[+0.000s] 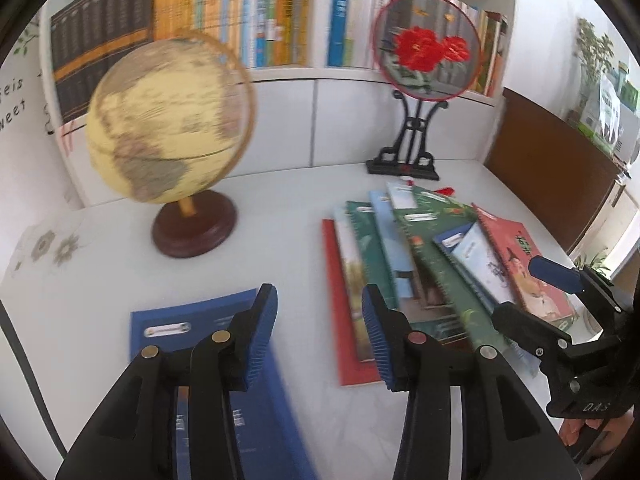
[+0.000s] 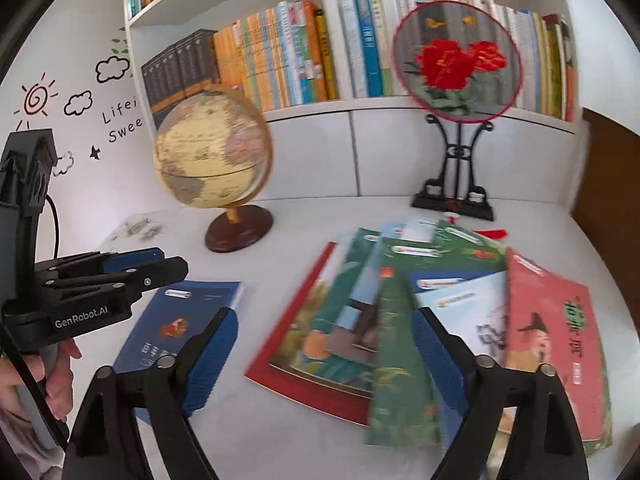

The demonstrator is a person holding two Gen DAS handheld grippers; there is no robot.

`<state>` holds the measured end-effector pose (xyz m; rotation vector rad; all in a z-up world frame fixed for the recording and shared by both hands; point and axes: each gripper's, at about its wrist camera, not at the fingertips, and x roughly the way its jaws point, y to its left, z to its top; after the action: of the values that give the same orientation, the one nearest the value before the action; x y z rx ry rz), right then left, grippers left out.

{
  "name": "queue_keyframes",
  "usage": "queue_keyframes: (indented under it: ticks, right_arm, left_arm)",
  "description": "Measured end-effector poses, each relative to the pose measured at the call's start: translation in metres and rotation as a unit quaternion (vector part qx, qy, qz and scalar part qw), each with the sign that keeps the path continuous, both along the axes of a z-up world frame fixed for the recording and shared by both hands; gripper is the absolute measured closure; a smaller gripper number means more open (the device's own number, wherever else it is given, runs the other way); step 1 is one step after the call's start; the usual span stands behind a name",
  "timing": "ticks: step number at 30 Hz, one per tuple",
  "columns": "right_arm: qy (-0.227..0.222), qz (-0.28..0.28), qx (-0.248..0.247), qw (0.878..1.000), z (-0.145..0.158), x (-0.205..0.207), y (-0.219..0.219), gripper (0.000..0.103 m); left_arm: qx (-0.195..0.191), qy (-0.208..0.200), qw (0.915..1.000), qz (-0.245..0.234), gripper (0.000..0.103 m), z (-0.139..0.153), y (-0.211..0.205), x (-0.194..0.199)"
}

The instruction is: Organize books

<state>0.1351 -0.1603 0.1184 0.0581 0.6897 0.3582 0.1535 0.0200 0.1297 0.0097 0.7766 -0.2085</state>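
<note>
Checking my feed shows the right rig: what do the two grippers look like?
Both are black plastic with blue ribbed pads. The left gripper has white GenRobot.AI lettering and a black cable. The right gripper shows letters "DAS" on its body.

I see a home study or child's reading corner. A white bookcase [image 2: 328, 40] packed with upright books [image 2: 280, 56] stands behind a white desk [image 2: 320, 216]. On the desk are a globe [image 2: 212, 152], an embroidered round fan on a black stand [image 2: 458, 60], and loose picture books [image 2: 400, 320]. Wall stickers [image 2: 80, 100] show a sun, clouds and "Sweet".
</note>
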Motion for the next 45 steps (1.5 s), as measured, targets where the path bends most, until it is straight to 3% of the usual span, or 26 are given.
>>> queue_keyframes:
  ticks: [8,24,32,39,45]
  right_arm:
    - [-0.002,-0.032,0.0,0.999,-0.001,0.001,-0.065,0.013]
    - [0.04,-0.088,0.068,0.993,-0.028,0.007,-0.197,0.013]
    - [0.08,-0.122,0.102,0.984,-0.055,0.015,-0.233,0.013]
    - [0.108,-0.143,0.091,0.98,-0.074,0.025,-0.247,0.013]
    - [0.129,-0.159,0.093,0.974,-0.092,0.031,-0.257,0.013]
  left_arm:
    - [0.006,-0.002,0.9997,-0.023,0.062,0.001,-0.065,0.008]
    - [0.028,0.01,0.9981,-0.053,0.062,-0.019,-0.186,0.03]
    - [0.041,0.027,0.9965,-0.068,0.062,-0.033,-0.224,0.038]
    - [0.051,0.038,0.9954,-0.073,0.062,-0.043,-0.24,0.046]
    - [0.033,0.083,0.9914,-0.095,0.062,-0.06,-0.253,0.053]
